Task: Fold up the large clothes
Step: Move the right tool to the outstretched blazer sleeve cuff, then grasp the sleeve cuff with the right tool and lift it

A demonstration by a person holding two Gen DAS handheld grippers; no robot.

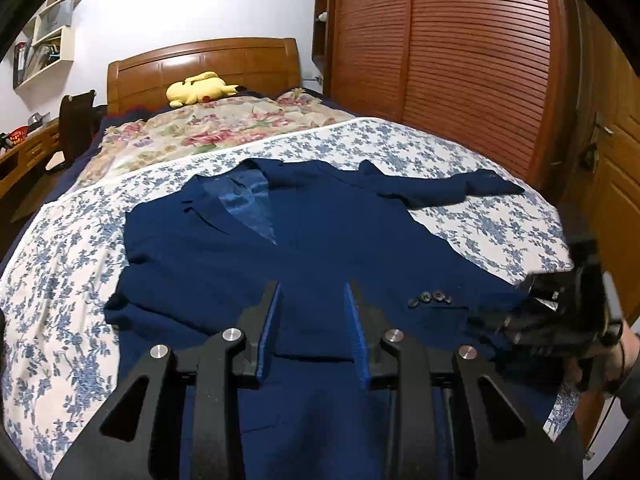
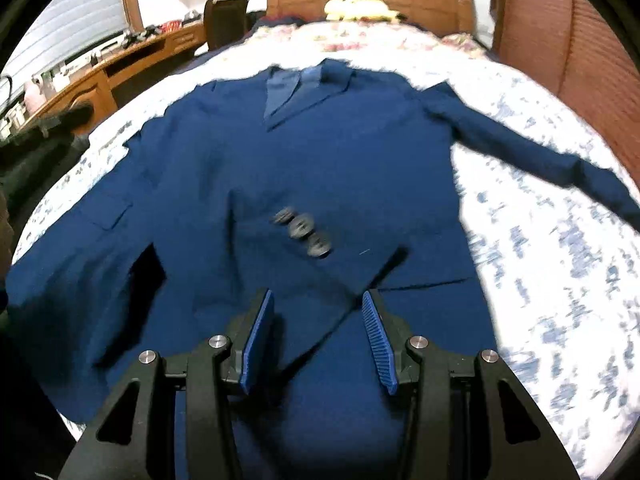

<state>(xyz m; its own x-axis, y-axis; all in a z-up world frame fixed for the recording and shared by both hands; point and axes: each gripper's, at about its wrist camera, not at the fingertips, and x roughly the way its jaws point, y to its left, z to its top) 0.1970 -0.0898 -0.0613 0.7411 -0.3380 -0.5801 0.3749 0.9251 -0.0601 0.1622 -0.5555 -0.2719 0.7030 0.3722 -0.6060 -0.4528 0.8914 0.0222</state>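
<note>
A navy suit jacket (image 1: 248,256) lies face up on the blue-flowered sheet (image 1: 60,280), collar toward the headboard. One sleeve is folded across its front, with the cuff buttons (image 2: 302,236) showing near the middle. The other sleeve (image 2: 540,152) stretches out to the right on the sheet. My left gripper (image 1: 312,288) hovers open over the lower front of the jacket, with nothing between its pads. My right gripper (image 2: 318,296) is also open and empty above the hem, just short of the folded cuff. In the left wrist view it shows blurred at the right edge, carried by a hand (image 1: 628,348).
A floral quilt (image 1: 224,132) and a yellow plush toy (image 1: 200,88) lie near the wooden headboard (image 1: 208,64). A slatted wooden wardrobe (image 1: 460,60) stands close along the right of the bed. A desk (image 2: 132,60) and a dark chair (image 2: 224,20) stand on the left.
</note>
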